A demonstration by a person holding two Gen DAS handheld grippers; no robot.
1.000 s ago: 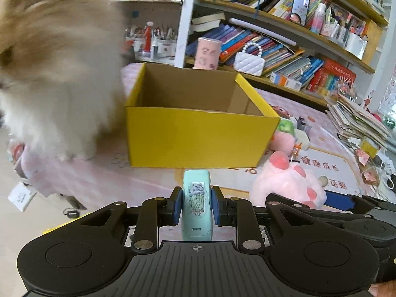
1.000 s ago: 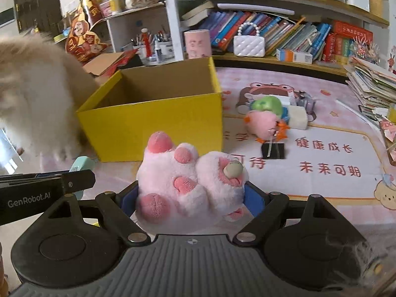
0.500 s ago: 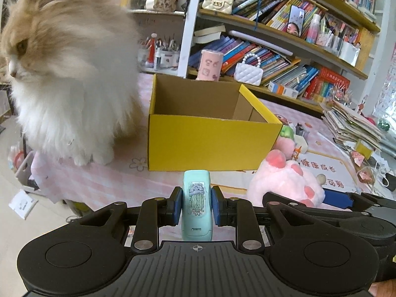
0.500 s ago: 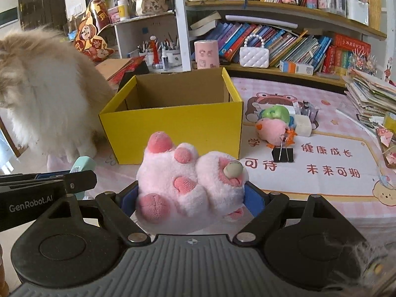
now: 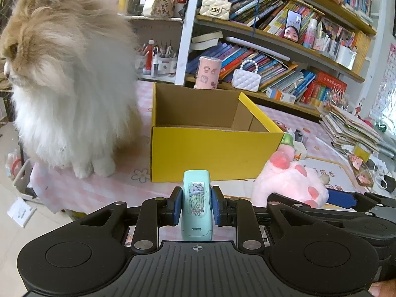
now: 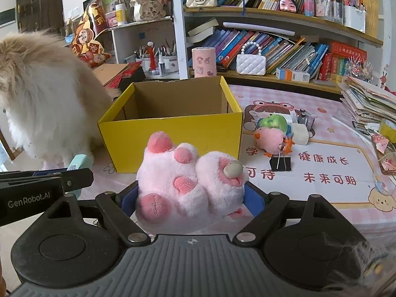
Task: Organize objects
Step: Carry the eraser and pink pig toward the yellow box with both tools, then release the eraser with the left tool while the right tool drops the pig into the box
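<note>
My left gripper point(image 5: 196, 206) is shut on a mint-green stapler-like device point(image 5: 197, 205) with a jellyfish sticker, held upright before the open yellow box point(image 5: 212, 153). My right gripper point(image 6: 190, 198) is shut on a pink plush paw toy point(image 6: 188, 178), just in front of the yellow box point(image 6: 170, 138). The plush also shows in the left wrist view point(image 5: 292, 183), and the mint device shows in the right wrist view point(image 6: 79, 163). The box looks empty inside as far as I can see.
A fluffy cream cat point(image 5: 71, 79) sits left of the box on the pink table. A pink-and-green plush point(image 6: 272, 133), a black binder clip point(image 6: 279, 163) and small items lie right of the box. Bookshelves point(image 6: 272, 49) stand behind; paper stacks point(image 6: 368, 104) lie at right.
Both grippers have drawn back and up from the box, which looks smaller and farther. The cat is now in fuller view. Both grips are unchanged.
</note>
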